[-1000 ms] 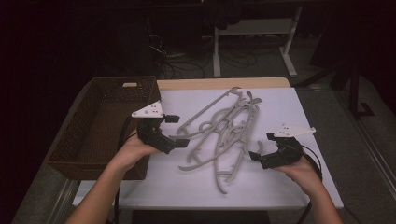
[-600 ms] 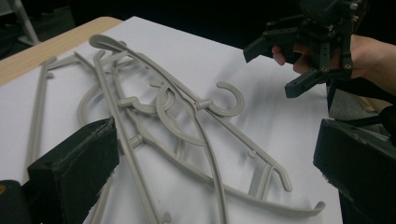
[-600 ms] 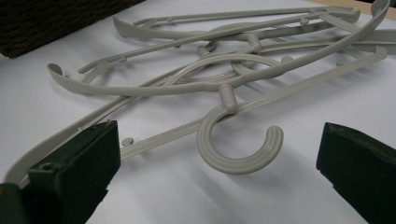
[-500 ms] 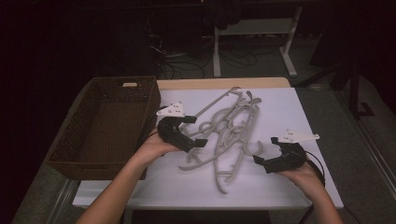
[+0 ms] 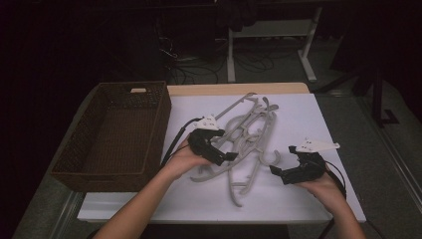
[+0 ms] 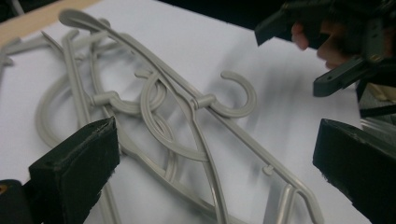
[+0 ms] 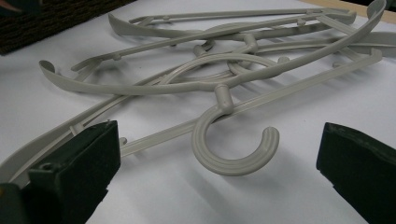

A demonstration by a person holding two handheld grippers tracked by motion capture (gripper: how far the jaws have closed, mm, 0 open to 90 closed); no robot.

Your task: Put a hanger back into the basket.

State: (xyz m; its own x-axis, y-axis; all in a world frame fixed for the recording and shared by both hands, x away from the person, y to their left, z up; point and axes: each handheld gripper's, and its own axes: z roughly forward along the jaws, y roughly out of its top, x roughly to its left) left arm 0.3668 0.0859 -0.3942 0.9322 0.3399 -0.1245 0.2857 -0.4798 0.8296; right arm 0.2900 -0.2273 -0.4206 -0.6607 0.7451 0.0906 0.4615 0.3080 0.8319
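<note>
Hovering over the left edge of a tangled pile of grey plastic hangers, the left hand-held gripper has its jaws spread wide — in the left gripper view the two black pads frame the crossed hanger arms with nothing pinched between them. The pile lies on the white tabletop, roughly at its middle, the hangers overlapping and hooked through one another.

The right hand-held gripper sits low near the front right of the tabletop, just beside the pile, jaws likewise spread and empty. Its own view looks along the surface at one hanger's hook, which curls open toward it and lies between the two pads but farther off, with the rest of the pile stacked behind. The left gripper view also catches the right hand-held gripper across the pile.

A dark woven basket stands at the left, against the edge of the white sheet — hangers well clear of it.
</note>
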